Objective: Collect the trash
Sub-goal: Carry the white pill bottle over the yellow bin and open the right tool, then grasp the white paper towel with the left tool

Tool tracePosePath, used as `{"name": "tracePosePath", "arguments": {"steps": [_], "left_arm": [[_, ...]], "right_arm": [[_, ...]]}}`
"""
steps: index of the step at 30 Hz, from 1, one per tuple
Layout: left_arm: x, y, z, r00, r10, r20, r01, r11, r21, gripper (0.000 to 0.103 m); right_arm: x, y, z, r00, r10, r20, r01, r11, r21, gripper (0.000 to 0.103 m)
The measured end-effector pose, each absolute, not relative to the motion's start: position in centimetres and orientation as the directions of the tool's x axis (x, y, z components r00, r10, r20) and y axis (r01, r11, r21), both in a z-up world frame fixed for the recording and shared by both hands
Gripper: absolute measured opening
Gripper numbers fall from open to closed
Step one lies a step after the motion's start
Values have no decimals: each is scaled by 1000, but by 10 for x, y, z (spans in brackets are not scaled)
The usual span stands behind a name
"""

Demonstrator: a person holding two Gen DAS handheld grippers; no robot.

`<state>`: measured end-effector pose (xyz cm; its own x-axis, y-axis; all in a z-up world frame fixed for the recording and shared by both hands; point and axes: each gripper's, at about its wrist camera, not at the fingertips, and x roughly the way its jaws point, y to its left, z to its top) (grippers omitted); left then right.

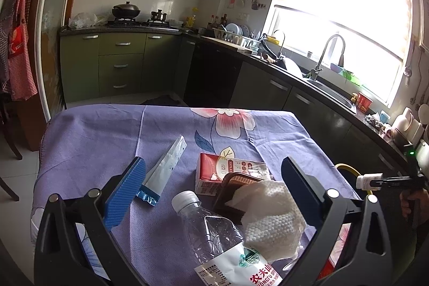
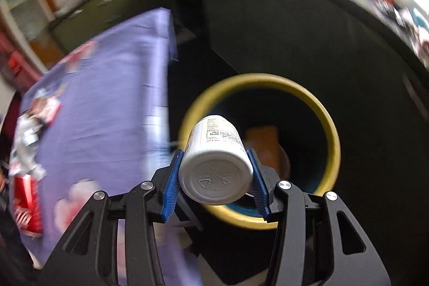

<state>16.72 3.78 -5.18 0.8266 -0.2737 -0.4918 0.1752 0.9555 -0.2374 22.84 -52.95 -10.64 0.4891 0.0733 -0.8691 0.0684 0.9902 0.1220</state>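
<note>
The right tool (image 2: 215, 174) is clamped on a white pill bottle (image 2: 215, 165), held over the yellow-rimmed bin (image 2: 328, 125) just right of the counter (image 2: 107, 87). The left tool (image 1: 211, 189) hangs with its fingers spread wide above a clear water bottle (image 1: 211, 229), crumpled white wrap (image 1: 270, 221) and red carton (image 1: 214, 168); a blue-tipped sachet (image 1: 163, 170) lies to the left.

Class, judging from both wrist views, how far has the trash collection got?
Done: an orange item already lies in the yellow-rimmed bin. In hand: the right gripper holds a white plastic pill bottle over it. Left: clear water bottle, red carton, crumpled paper towel and blue-white wrapper; the left gripper is open.
</note>
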Motion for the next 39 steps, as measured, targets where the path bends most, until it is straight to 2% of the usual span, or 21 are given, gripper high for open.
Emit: {"name": "tracePosePath", "arguments": {"steps": [6, 12, 18, 30, 39], "left_arm": [[168, 34, -54, 820, -279, -500, 187, 956, -227, 96], [166, 24, -54, 807, -302, -508, 221, 951, -215, 96], [157, 3, -51, 792, -325, -517, 288, 945, -153, 96], [160, -57, -79, 621, -324, -714, 429, 903, -36, 96], [168, -65, -91, 562, -318, -763, 457, 889, -34, 62]], "right_arm": [[243, -560, -128, 470, 30, -882, 186, 974, 132, 51], [218, -545, -113, 500, 58, -864, 168, 972, 162, 53], [188, -510, -108, 516, 123, -848, 110, 972, 208, 56], [179, -472, -109, 511, 198, -837, 7, 972, 234, 58], [185, -470, -122, 497, 235, -836, -2, 963, 269, 58]]}}
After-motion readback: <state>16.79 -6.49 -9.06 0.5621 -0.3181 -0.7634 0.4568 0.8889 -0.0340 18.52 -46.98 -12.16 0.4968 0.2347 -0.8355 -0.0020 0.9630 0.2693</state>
